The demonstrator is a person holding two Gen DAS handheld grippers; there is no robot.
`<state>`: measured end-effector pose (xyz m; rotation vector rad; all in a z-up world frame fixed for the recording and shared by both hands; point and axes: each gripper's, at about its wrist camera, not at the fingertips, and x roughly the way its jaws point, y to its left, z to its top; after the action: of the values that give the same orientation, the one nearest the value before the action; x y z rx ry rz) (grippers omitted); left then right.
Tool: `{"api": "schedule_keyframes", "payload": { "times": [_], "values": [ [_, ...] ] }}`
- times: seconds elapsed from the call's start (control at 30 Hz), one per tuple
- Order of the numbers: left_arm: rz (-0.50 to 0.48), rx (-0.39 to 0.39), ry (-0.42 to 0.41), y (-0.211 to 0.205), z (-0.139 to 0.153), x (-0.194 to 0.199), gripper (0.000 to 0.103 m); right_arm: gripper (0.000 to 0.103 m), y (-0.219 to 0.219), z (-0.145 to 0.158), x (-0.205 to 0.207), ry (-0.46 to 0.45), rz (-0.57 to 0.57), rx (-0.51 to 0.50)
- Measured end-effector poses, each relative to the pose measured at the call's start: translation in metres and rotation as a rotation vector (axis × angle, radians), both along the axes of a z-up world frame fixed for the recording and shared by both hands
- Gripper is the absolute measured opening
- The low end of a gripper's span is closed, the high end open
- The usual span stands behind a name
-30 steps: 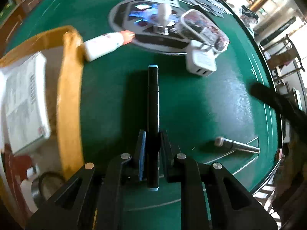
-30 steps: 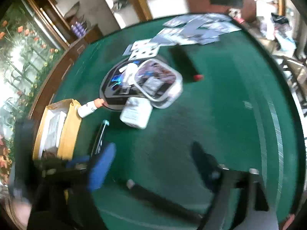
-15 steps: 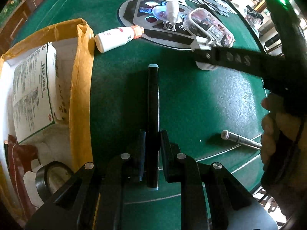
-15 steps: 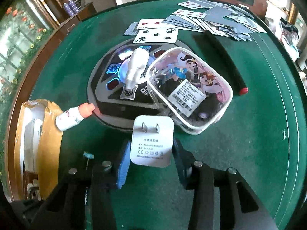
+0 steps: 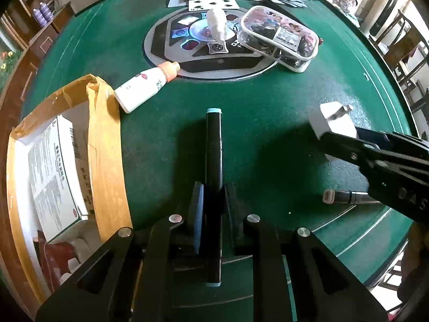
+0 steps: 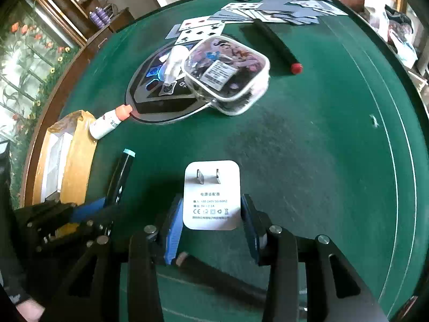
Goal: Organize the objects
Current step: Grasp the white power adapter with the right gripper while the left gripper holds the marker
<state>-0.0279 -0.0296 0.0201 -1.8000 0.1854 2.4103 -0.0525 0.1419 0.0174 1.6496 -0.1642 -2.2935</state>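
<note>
My left gripper (image 5: 213, 196) is shut on a black marker (image 5: 213, 147) with pale blue end caps, which sticks out forward above the green table. It hangs just right of the open cardboard box (image 5: 104, 147). My right gripper (image 6: 211, 214) is shut on a white power adapter (image 6: 211, 196), prongs pointing away, blue pads pressed on its two sides. In the left wrist view the adapter (image 5: 331, 123) and the right gripper (image 5: 348, 136) come in from the right. The right wrist view has the marker (image 6: 122, 171) and left gripper (image 6: 88, 214) at lower left.
A white bottle (image 5: 144, 87) with an orange cap lies against the box. A round console (image 5: 209, 53), a clear pouch (image 5: 278, 37) and playing cards (image 6: 268, 8) sit farther back. A black pen (image 6: 276, 45) with a red tip lies beyond the pouch. Another marker (image 5: 346, 196) lies near the table edge.
The right gripper closed on the adapter beside the pouch and carried it back toward the near side of the table. The left gripper kept hold of the marker and rolled slightly.
</note>
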Motion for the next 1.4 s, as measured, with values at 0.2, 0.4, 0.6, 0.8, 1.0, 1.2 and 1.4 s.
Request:
{"api": "schedule_keyframes", "payload": {
  "times": [0.2, 0.4, 0.6, 0.8, 1.0, 1.2, 1.4],
  "values": [
    [-0.018, 0.003, -0.006, 0.009, -0.001, -0.006, 0.014, 0.041, 0.004, 0.009, 0.009, 0.024, -0.007, -0.001],
    [-0.037, 0.015, 0.001, 0.009, 0.005, -0.001, 0.014, 0.041, 0.000, 0.016, 0.012, 0.043, 0.000, 0.003],
    [-0.040, 0.017, 0.013, 0.013, 0.009, 0.003, 0.014, 0.041, -0.002, 0.020, 0.013, 0.053, -0.002, 0.009],
    [-0.042, 0.013, 0.024, 0.012, 0.013, 0.000, 0.014, 0.041, -0.002, 0.022, 0.014, 0.055, -0.013, 0.005],
    [-0.056, 0.011, 0.041, 0.010, 0.021, 0.002, 0.014, 0.041, -0.006, 0.025, 0.015, 0.056, -0.019, 0.000],
    [-0.066, 0.012, 0.053, 0.006, 0.026, 0.002, 0.014, 0.041, -0.011, 0.030, 0.015, 0.063, -0.027, -0.005],
    [-0.078, 0.013, 0.068, 0.001, 0.032, 0.001, 0.014, 0.041, -0.018, 0.034, 0.014, 0.069, -0.033, -0.005]
  ]
}}
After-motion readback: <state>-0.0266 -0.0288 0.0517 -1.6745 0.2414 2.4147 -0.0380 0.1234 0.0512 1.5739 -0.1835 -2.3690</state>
